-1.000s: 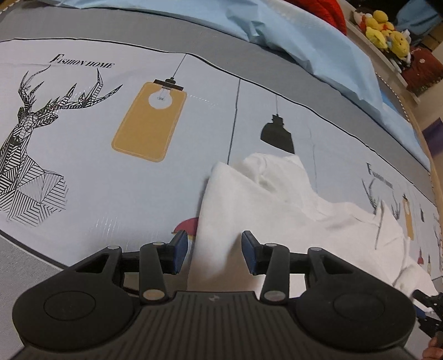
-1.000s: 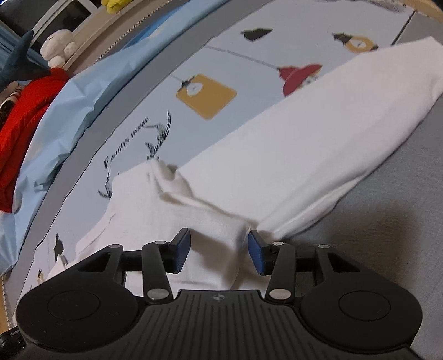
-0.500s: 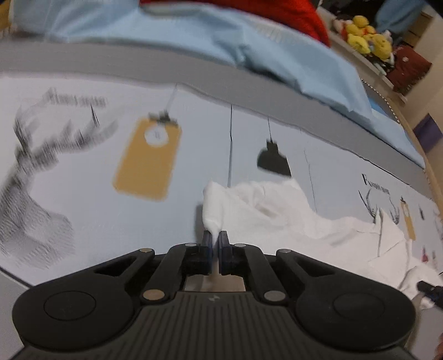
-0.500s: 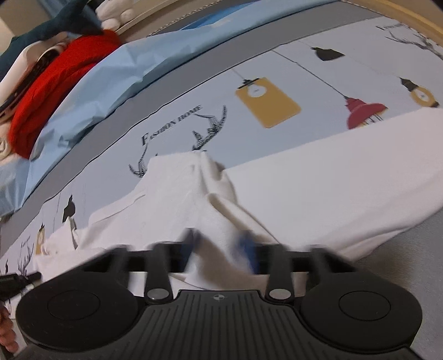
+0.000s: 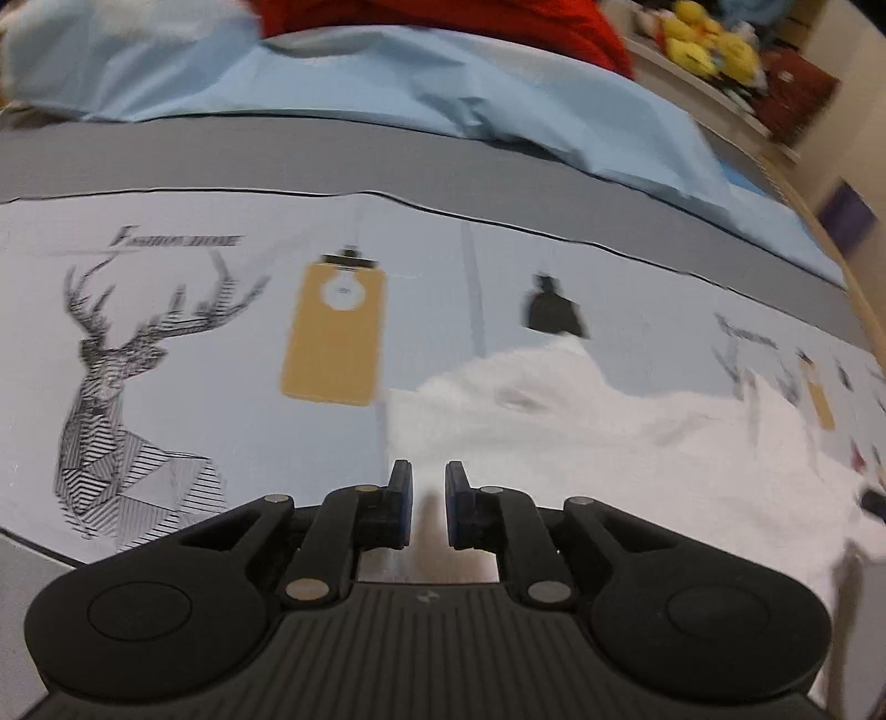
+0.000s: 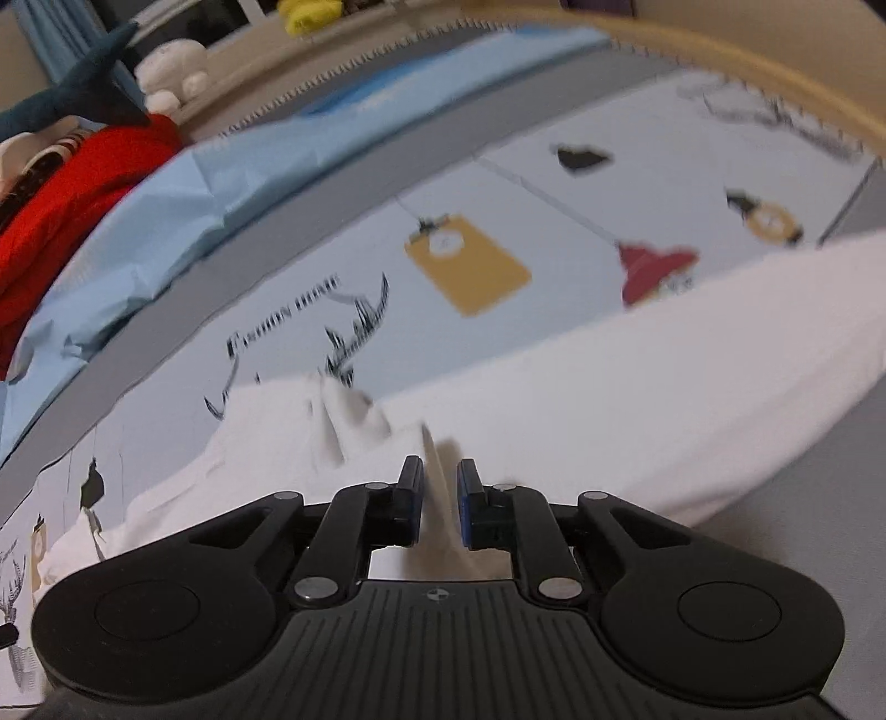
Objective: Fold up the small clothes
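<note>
A white garment (image 5: 609, 432) lies crumpled on the printed bed sheet (image 5: 221, 354). In the left wrist view its left edge rises into my left gripper (image 5: 427, 482), whose jaws are opening slightly, a narrow fold of cloth still pinched between the blue pads. In the right wrist view the white garment (image 6: 637, 376) spreads to the right. A ridge of it tents up into my right gripper (image 6: 440, 482); these jaws are opening a little too, with the cloth still caught between them. Both views are blurred by motion.
A light blue quilt (image 5: 443, 94) and a red cloth (image 5: 443, 22) lie along the far side of the bed. Yellow plush toys (image 5: 703, 44) sit on a shelf beyond. The bed's wooden rim (image 6: 747, 50) curves behind the sheet in the right wrist view.
Both grippers went from open around the garment's edge to closed on a fold, then the gaps widened slightly. Both have lifted and rolled, pulling the cloth up off the sheet.
</note>
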`<control>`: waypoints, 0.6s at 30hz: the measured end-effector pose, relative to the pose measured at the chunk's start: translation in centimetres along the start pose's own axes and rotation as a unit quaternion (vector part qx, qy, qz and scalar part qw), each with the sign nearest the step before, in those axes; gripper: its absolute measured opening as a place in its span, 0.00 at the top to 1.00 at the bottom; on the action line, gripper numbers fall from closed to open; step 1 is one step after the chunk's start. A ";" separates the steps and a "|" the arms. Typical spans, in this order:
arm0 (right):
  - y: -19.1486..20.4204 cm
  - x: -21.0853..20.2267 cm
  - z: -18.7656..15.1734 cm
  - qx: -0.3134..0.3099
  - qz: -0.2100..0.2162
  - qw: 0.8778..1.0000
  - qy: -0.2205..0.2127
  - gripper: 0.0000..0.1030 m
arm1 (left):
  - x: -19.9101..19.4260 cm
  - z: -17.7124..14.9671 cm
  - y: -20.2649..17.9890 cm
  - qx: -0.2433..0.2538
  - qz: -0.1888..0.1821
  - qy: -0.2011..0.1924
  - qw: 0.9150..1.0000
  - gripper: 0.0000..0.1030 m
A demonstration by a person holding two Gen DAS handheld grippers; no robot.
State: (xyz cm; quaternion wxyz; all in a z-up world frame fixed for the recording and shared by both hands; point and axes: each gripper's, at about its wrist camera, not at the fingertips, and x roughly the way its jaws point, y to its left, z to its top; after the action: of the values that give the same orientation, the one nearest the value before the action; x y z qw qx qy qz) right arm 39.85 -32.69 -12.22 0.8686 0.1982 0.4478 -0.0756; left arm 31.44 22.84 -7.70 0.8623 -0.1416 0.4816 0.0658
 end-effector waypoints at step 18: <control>-0.3 0.9 -1.1 -0.026 -0.013 0.997 0.067 0.56 | 2.3 -5.1 -3.6 0.213 0.009 0.120 0.970 0.93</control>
State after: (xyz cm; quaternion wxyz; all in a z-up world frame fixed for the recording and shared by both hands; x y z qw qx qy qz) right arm 39.49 -32.50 -13.64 0.8407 0.1744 0.5089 -0.0617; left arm 29.44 17.77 -11.47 0.8079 0.0427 0.5859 -0.0479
